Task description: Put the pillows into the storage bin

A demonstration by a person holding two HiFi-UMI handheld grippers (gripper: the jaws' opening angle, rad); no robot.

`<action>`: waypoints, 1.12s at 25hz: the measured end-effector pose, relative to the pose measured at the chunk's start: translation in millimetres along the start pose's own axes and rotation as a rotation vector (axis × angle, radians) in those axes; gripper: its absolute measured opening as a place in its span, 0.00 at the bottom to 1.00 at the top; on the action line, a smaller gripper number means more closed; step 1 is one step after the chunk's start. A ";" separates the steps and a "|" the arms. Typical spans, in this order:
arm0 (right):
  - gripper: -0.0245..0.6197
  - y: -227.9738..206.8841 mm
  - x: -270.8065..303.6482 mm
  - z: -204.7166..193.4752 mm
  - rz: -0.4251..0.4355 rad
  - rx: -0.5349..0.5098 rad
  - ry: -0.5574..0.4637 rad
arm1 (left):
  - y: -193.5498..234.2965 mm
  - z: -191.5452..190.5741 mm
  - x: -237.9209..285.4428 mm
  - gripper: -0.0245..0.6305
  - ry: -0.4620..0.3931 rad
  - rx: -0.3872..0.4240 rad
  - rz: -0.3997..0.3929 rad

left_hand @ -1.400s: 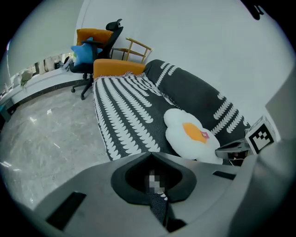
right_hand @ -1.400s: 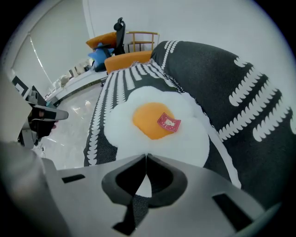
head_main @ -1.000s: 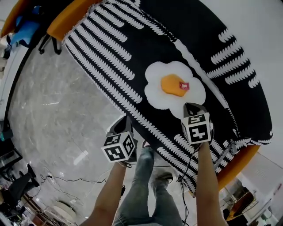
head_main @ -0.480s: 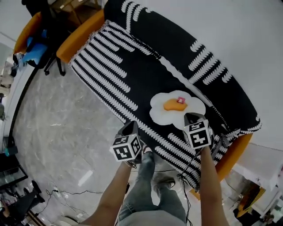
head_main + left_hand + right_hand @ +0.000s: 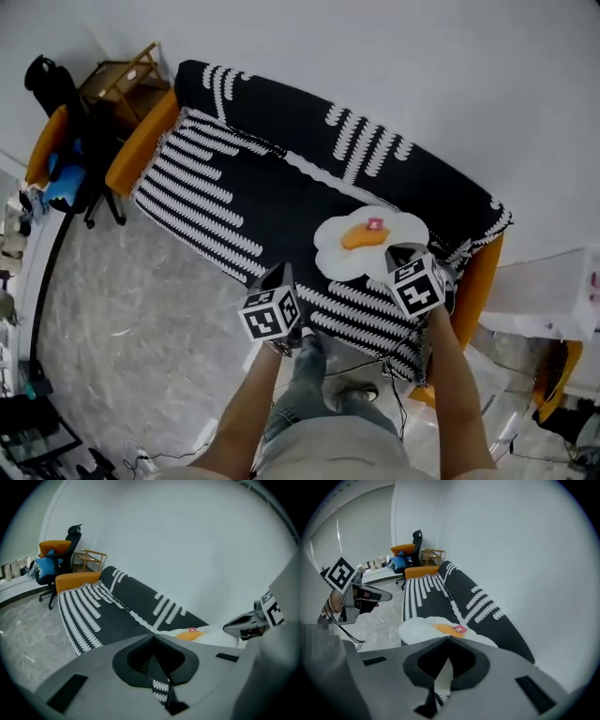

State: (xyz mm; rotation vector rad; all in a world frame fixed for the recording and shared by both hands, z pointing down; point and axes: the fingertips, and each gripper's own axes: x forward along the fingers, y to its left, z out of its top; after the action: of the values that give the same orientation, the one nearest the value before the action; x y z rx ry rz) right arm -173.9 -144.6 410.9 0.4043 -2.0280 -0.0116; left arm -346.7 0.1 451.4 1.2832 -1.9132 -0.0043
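I see my grey left gripper [image 5: 278,272] at seven o'clock and right gripper [image 5: 400,251] at four, each topped by a black-and-white marker cube, a thin black cable [image 5: 347,632], and blue-grey jeans [image 5: 305,394].

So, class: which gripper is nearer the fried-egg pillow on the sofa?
Right. The right gripper has its tip at the fried-egg pillow's lower right edge. The left gripper hangs further off to the pillow's lower left, near the sofa's front edge.
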 end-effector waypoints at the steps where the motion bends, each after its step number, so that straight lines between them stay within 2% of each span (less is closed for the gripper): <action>1: 0.05 -6.3 -11.2 -4.5 -0.010 0.010 -0.009 | -11.4 1.9 -1.9 0.05 -0.004 0.012 -0.009; 8: 0.05 -50.7 -89.6 -46.6 -0.084 0.097 -0.055 | -104.1 0.1 -13.3 0.05 -0.018 0.094 -0.112; 14: 0.05 -83.3 -157.0 -105.7 -0.171 0.189 -0.076 | -189.3 -17.4 -23.0 0.05 0.000 0.174 -0.217; 21: 0.05 -113.0 -231.9 -197.2 -0.268 0.300 -0.070 | -285.8 -50.3 -43.4 0.05 0.014 0.281 -0.328; 28: 0.05 -129.6 -295.2 -301.9 -0.348 0.383 -0.069 | -368.8 -113.4 -66.8 0.05 0.049 0.374 -0.407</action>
State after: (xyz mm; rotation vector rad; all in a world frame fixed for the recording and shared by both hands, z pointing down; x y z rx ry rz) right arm 246.9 -132.3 277.5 1.0065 -2.0027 0.1524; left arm 17.9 -79.3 332.5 1.8891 -1.6279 0.1821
